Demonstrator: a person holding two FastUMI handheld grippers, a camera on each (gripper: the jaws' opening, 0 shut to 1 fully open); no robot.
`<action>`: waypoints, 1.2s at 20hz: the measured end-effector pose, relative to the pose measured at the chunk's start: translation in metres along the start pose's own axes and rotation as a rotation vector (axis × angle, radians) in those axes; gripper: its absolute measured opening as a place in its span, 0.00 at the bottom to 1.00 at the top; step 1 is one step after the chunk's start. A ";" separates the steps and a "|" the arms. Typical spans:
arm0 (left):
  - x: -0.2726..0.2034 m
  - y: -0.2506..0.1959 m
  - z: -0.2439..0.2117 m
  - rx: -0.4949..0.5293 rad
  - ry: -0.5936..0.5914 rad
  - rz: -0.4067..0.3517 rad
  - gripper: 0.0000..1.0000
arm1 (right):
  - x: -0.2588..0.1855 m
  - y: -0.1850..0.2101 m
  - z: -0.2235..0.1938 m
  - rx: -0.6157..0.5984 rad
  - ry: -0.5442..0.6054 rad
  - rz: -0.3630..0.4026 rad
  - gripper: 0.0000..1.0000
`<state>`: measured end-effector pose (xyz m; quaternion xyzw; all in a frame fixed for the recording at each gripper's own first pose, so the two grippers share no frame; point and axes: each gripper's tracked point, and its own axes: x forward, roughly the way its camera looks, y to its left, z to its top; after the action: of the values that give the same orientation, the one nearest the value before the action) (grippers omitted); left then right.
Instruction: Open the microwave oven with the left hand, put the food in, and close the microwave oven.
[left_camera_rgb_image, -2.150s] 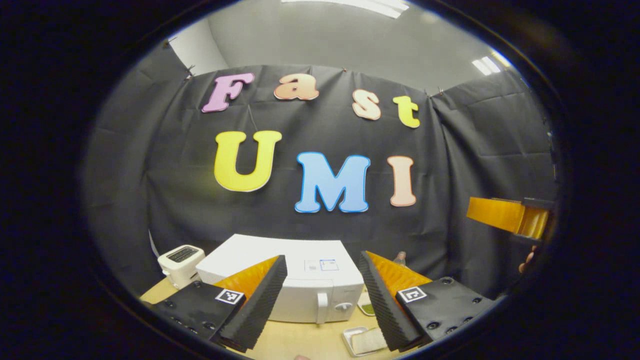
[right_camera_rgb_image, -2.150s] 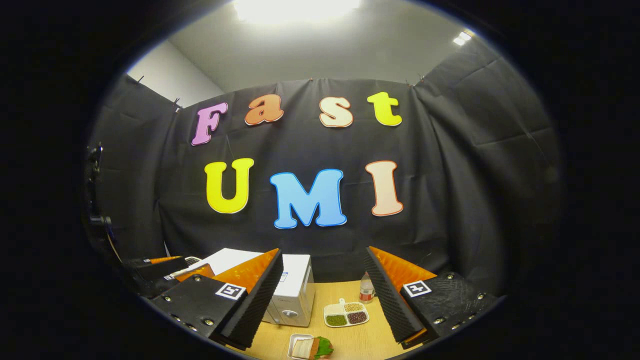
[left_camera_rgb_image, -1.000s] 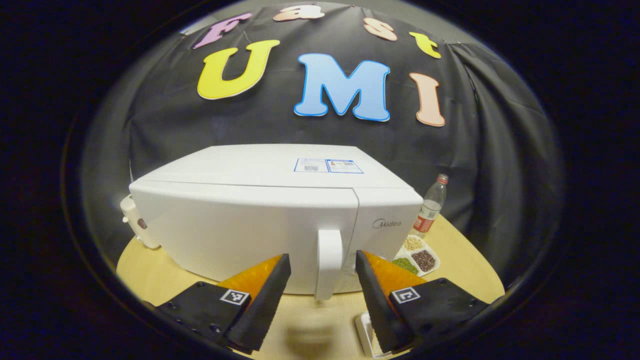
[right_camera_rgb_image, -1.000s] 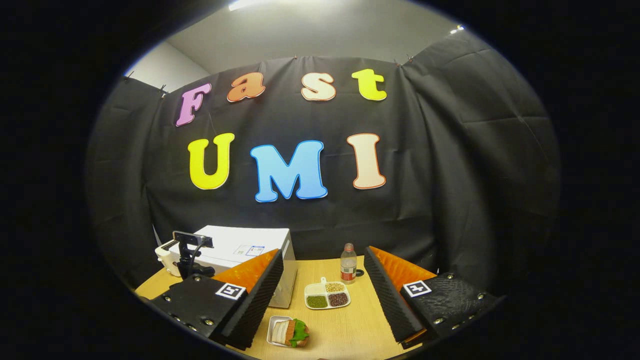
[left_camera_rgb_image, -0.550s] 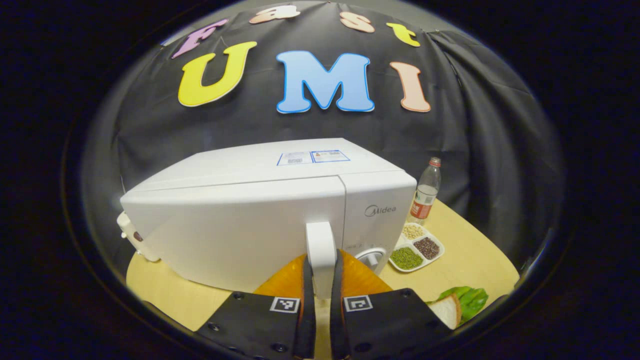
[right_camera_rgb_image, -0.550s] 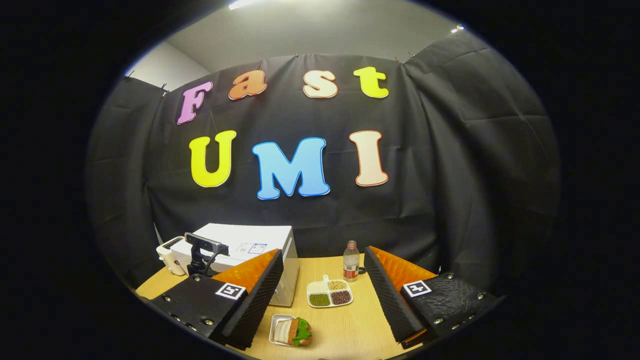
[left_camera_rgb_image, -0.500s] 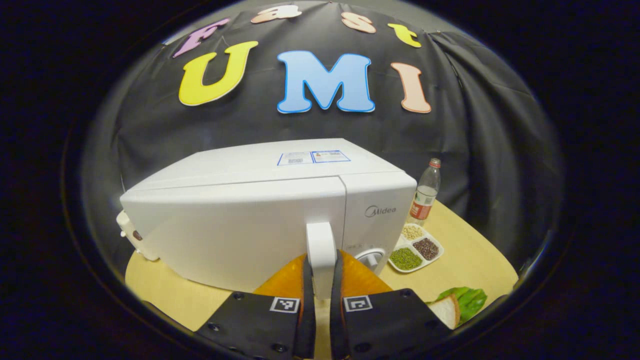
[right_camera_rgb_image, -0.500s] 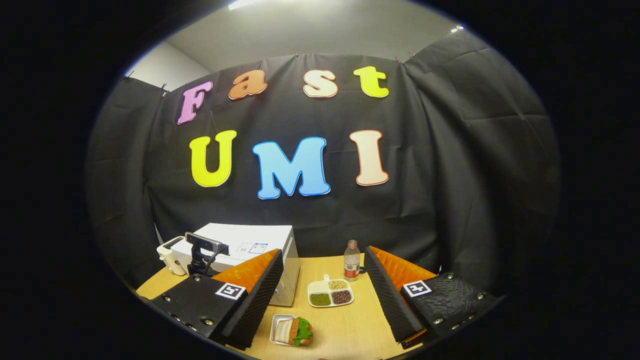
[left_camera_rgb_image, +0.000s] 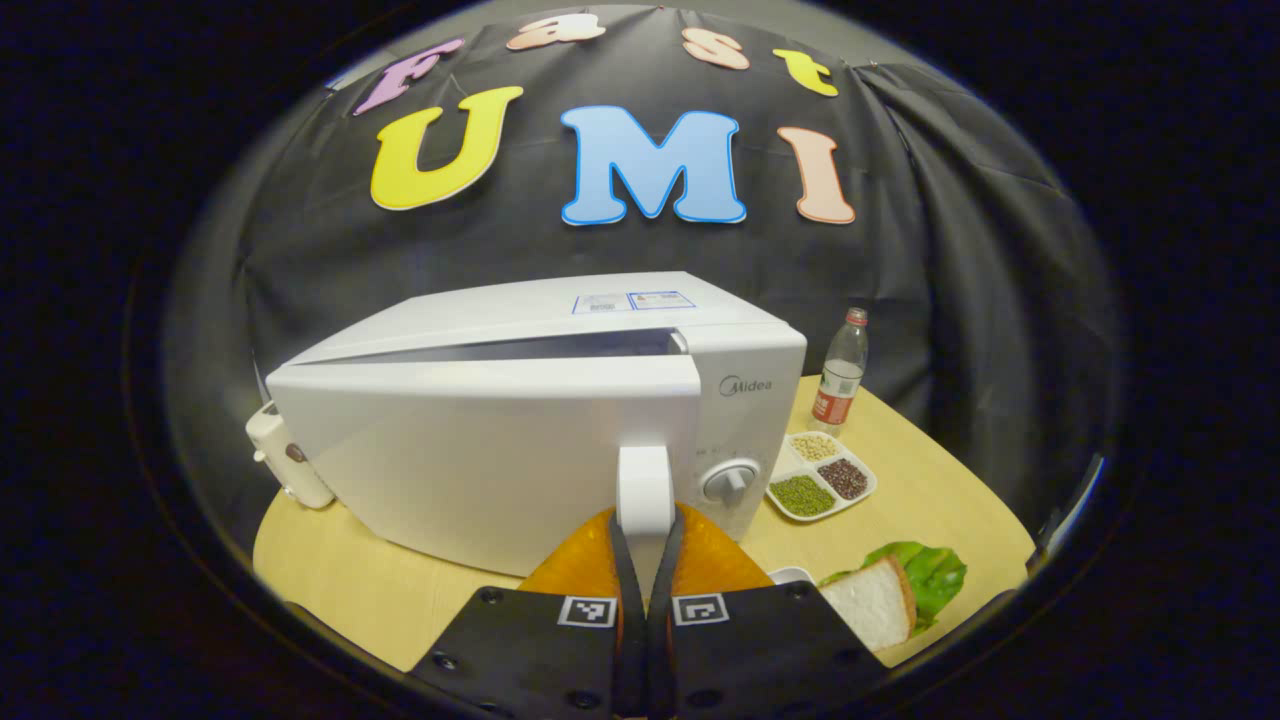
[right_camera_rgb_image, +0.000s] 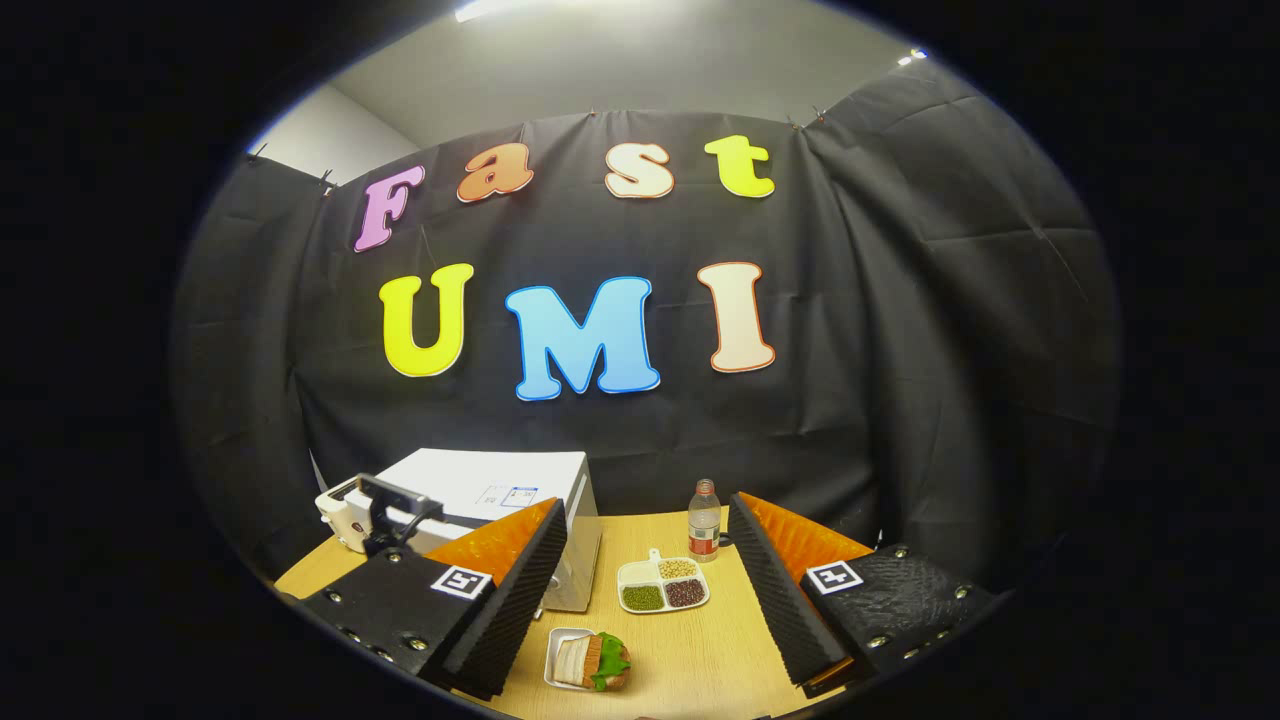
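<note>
In the left gripper view we see the left gripper (left_camera_rgb_image: 645, 545) clamped on the microwave's handle (left_camera_rgb_image: 645, 488), a white upright bar at the right edge of the door (left_camera_rgb_image: 480, 450); both fingers press against the lower part of that bar from either side, with hardly any gap between them. The door stands slightly ajar: a dark slit shows along its top edge, between it and the body of the microwave (left_camera_rgb_image: 540, 310), and the door's right edge sits a little forward of the control panel with its round knob (left_camera_rgb_image: 728, 482). The microwave rests on a pale wooden table (left_camera_rgb_image: 330, 580). To the right of the fingers, near the table's front edge, we find the food, a sandwich (left_camera_rgb_image: 885, 600) of white bread with green lettuce, lying in a small white tray. Beyond it sits a divided dish (left_camera_rgb_image: 822, 478) of beans and grains, and a plastic bottle (left_camera_rgb_image: 840, 372) stands by the black cloth. In the right gripper view the right gripper (right_camera_rgb_image: 648, 575) hangs above the table with its fingers spread wide and nothing between them; the sandwich (right_camera_rgb_image: 592, 660) lies below, just nearer its left finger, apart from both.
</note>
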<state>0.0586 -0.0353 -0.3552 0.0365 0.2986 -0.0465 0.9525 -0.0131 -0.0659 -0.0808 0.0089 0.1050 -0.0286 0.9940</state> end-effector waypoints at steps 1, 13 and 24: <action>-0.009 0.002 -0.005 -0.005 0.012 -0.010 0.09 | 0.000 0.005 -0.002 0.011 0.007 0.011 0.98; -0.134 0.062 -0.066 0.056 0.084 -0.087 0.06 | -0.016 0.081 -0.004 0.038 -0.014 0.104 0.98; -0.213 0.163 -0.107 0.114 0.118 -0.088 0.06 | -0.032 0.165 -0.008 0.022 -0.019 0.161 0.99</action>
<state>-0.1578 0.1507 -0.3140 0.0802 0.3523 -0.1031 0.9267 -0.0360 0.1012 -0.0802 0.0281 0.0941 0.0501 0.9939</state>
